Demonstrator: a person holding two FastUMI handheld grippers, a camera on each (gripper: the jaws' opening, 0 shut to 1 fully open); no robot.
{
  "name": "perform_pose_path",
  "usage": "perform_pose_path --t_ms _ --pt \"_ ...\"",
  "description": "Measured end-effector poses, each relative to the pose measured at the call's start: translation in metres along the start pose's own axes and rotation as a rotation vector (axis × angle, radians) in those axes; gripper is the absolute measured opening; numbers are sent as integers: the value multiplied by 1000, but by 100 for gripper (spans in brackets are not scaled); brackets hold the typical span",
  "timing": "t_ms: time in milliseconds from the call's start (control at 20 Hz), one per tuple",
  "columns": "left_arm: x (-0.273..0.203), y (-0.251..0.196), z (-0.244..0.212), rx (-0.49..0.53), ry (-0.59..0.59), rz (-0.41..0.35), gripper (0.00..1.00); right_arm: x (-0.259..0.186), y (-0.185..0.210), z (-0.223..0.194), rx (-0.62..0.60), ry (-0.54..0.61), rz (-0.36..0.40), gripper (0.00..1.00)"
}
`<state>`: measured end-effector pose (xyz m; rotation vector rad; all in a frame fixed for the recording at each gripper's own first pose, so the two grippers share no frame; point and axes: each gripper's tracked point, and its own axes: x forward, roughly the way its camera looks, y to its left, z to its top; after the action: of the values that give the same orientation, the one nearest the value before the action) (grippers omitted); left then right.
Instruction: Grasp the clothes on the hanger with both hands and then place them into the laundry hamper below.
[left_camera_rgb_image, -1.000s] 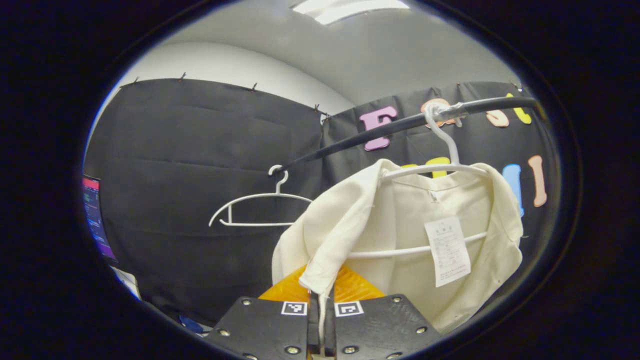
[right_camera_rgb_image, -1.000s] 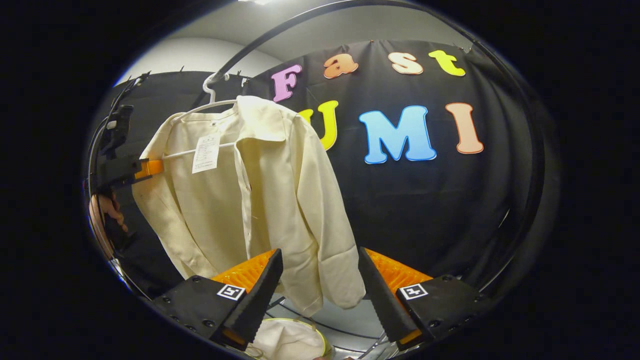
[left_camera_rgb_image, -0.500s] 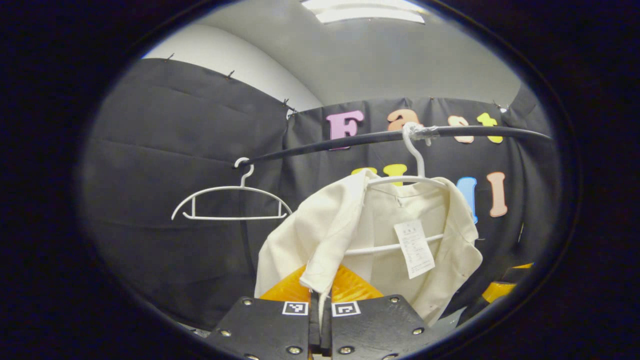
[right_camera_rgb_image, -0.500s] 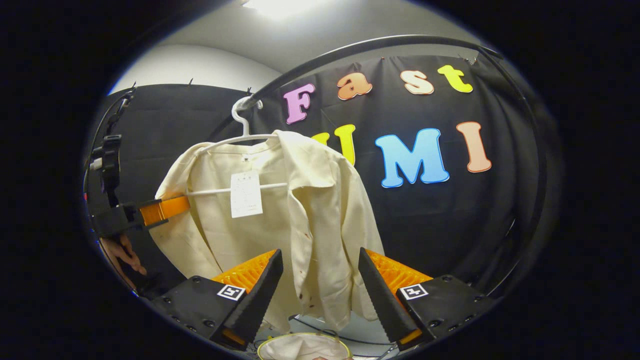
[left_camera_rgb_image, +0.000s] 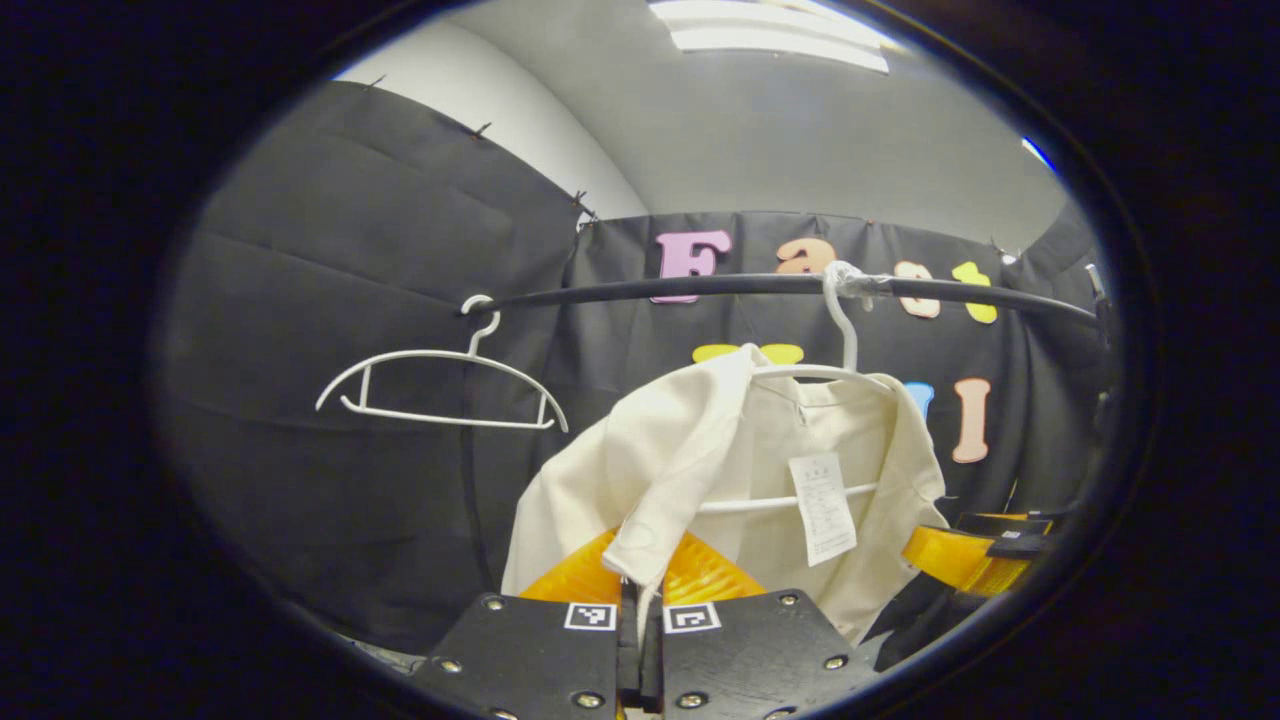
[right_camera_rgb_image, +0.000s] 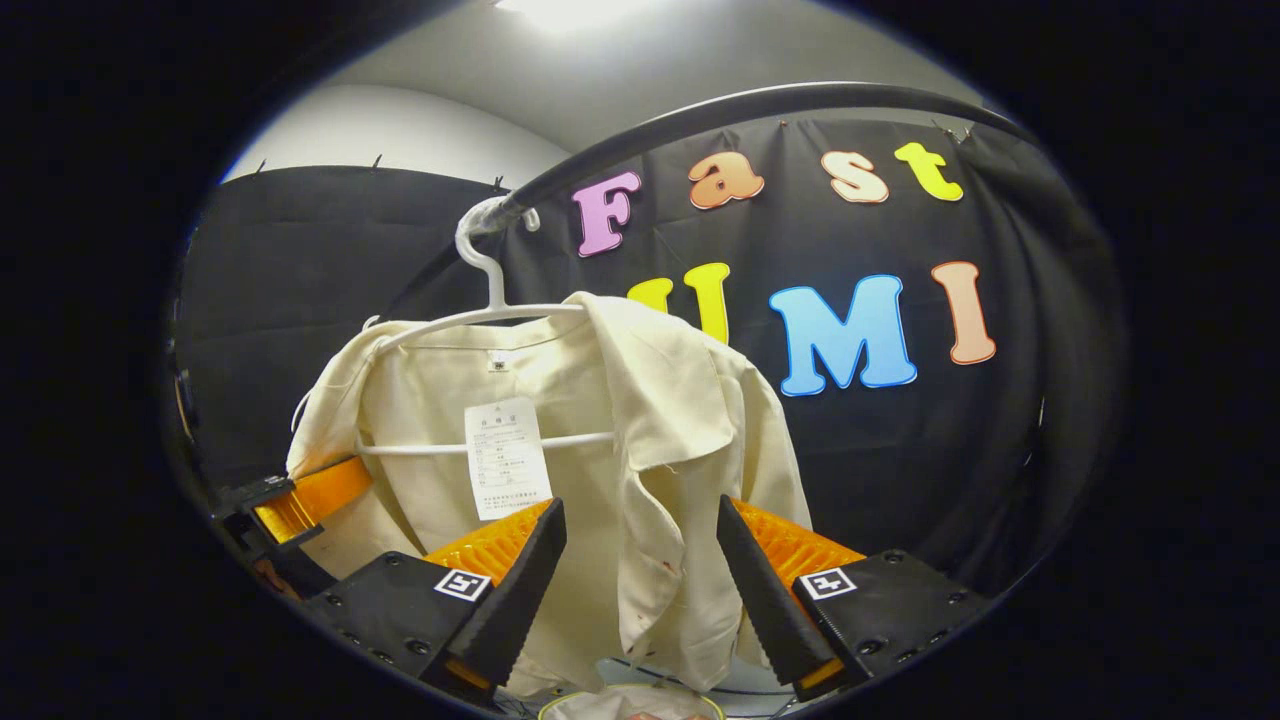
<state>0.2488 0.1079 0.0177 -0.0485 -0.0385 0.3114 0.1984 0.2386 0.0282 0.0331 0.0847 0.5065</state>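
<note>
Beneath a curved black rail (left_camera_rgb_image: 700, 288), a cream woven shirt (right_camera_rgb_image: 600, 440) drapes from a thin white wire hanger (right_camera_rgb_image: 480, 300). Left gripper (left_camera_rgb_image: 641, 640) jaws are clamped on a bunched fold of its cloth; right gripper (right_camera_rgb_image: 640, 590) jaws stand apart, straddling the front panel. Hamper rim (right_camera_rgb_image: 630, 703) is cut off below.

You won't find much that reads here. A white paper tag (right_camera_rgb_image: 507, 458) hangs inside the cream shirt (right_camera_rgb_image: 640, 420) with rows of small print on it, too fine to make out in either view. A small woven label (right_camera_rgb_image: 497, 365) sits at the shirt's collar, and its mark is too small to tell. Each tool carries two square black-and-white coded markers on its body, as on the left tool (left_camera_rgb_image: 640, 640) and the right tool (right_camera_rgb_image: 640, 590); these are patterns, not words.
</note>
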Motion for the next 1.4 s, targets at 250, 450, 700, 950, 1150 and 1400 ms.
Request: perform_pose_path --t_ms 250,450,700,950,1150,1400 --pt "1 -2 -3 -2 6 -14 2 33 7 5 25 -6 -8 96" --pt "-1 -1 -4 2 16 -32 2 57 -8 4 -19 -16 -83 96" --pt "-1 4 -5 11 26 2 2 77 -25 1 -103 -32 -147 92" --pt "-3 4 -3 14 27 -5 2 85 -26 1 -164 -40 -100 41" --pt "-5 6 -1 11 22 1 2 87 -18 8 -78 -83 16 4" --pt "-7 15 12 17 -7 3 2 68 -39 31 -165 -167 -71 1"
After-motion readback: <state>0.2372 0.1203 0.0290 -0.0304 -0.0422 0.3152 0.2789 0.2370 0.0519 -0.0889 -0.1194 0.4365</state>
